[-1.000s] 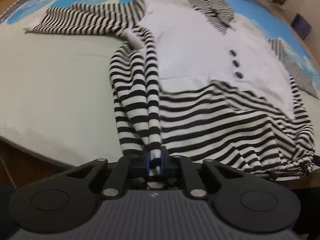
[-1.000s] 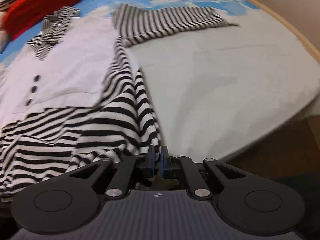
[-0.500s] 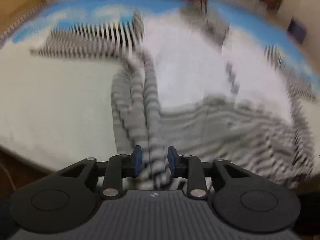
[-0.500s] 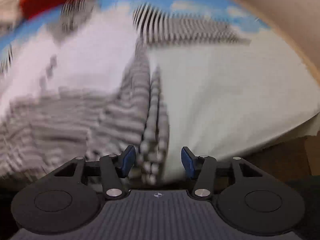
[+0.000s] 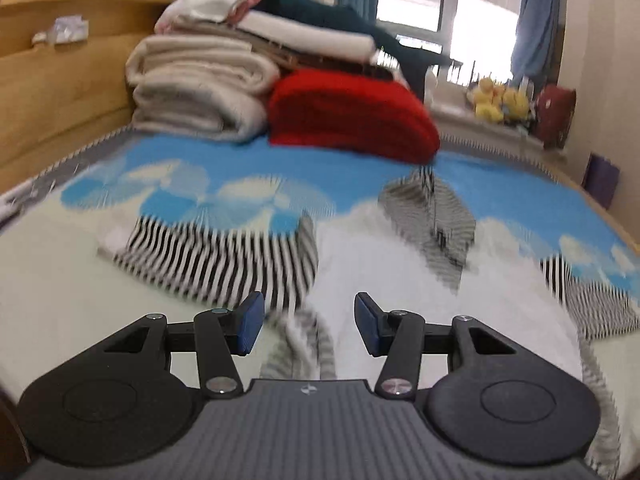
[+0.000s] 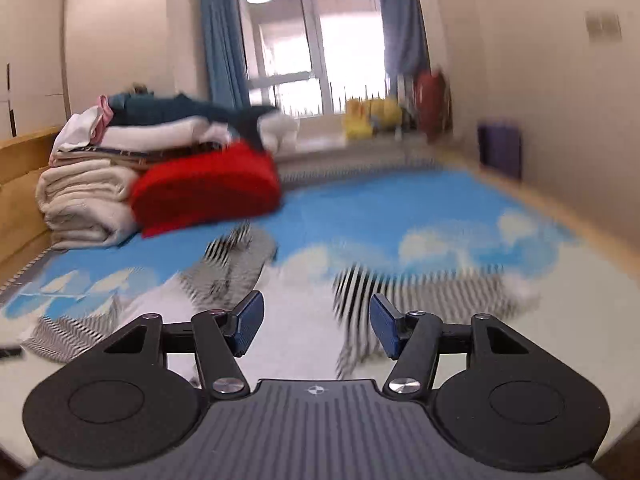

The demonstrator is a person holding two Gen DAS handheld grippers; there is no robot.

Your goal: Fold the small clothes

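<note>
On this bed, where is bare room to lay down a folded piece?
Free: the pale sheet left of the black-and-white striped garment, and the sheet beyond its right sleeve. The blue cloud print between garment and window side is also bare. Crowded: the headboard corner, with cream folded blankets and a red folded blanket.

daylight glare from blown-out window (image 6: 304,40), motion blur throughout, fisheye bending at edges

Bed (image 5: 60,300): wooden frame, cover printed with blue sky and white clouds. Lying on it: one striped-and-white garment (image 5: 400,280), spread flat, sleeve (image 5: 208,256) out sideways; red folded blanket (image 5: 352,120) beside a stack of cream folded blankets (image 5: 200,92) at the far end.
</note>
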